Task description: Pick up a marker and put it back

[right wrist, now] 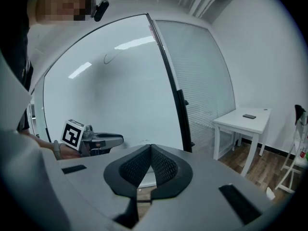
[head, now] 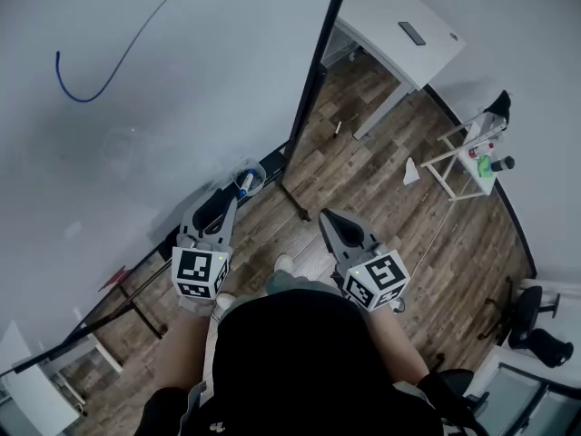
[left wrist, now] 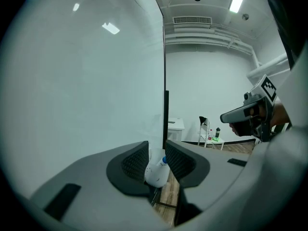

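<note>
A blue-capped marker (head: 244,185) stands in a small white cup (head: 255,173) at the lower edge of the whiteboard (head: 136,107). My left gripper (head: 224,200) points at that cup from just short of it. Its jaws stand apart, with nothing pressed between them. In the left gripper view the cup (left wrist: 155,173) and the marker's blue cap (left wrist: 164,160) show in the gap ahead of the left gripper (left wrist: 156,150). My right gripper (head: 329,218) hovers to the right over the wooden floor. The right gripper (right wrist: 151,150) is shut and holds nothing.
A blue curved line (head: 91,94) is drawn on the board. The board's dark frame post (head: 313,71) and its foot (head: 295,203) stand between the grippers. A white table (head: 381,16) with a phone (head: 411,33), a small rack with bottles (head: 477,157) and an office chair (head: 531,325) lie to the right.
</note>
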The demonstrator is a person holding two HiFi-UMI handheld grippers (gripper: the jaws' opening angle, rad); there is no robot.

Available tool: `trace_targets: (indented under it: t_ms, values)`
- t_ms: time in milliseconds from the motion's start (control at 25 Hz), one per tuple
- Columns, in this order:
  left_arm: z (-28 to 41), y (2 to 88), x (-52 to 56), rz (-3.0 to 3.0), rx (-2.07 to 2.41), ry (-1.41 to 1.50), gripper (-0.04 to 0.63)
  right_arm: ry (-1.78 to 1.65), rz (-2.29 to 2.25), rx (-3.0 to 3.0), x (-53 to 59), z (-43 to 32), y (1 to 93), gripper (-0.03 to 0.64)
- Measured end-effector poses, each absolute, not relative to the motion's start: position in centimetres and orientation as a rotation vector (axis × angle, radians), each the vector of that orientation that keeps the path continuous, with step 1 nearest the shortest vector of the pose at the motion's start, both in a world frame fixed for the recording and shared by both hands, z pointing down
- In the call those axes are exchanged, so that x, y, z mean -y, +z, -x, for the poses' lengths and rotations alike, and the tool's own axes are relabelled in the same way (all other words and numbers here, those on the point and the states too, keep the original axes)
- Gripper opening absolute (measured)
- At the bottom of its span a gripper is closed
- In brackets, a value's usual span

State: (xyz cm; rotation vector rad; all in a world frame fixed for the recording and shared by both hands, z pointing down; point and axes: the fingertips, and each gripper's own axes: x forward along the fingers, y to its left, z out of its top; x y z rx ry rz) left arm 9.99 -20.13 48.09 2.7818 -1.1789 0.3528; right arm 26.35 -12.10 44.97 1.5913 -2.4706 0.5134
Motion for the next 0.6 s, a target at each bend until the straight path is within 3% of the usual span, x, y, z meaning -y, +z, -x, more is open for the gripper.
trace_targets:
  t_ms: [600]
  values:
    - [5.9,44.7,13.3,-2.634,1.47,0.247,0.109,0.452,-1.182,2.71,12.3,-7.9,44.0,0.028]
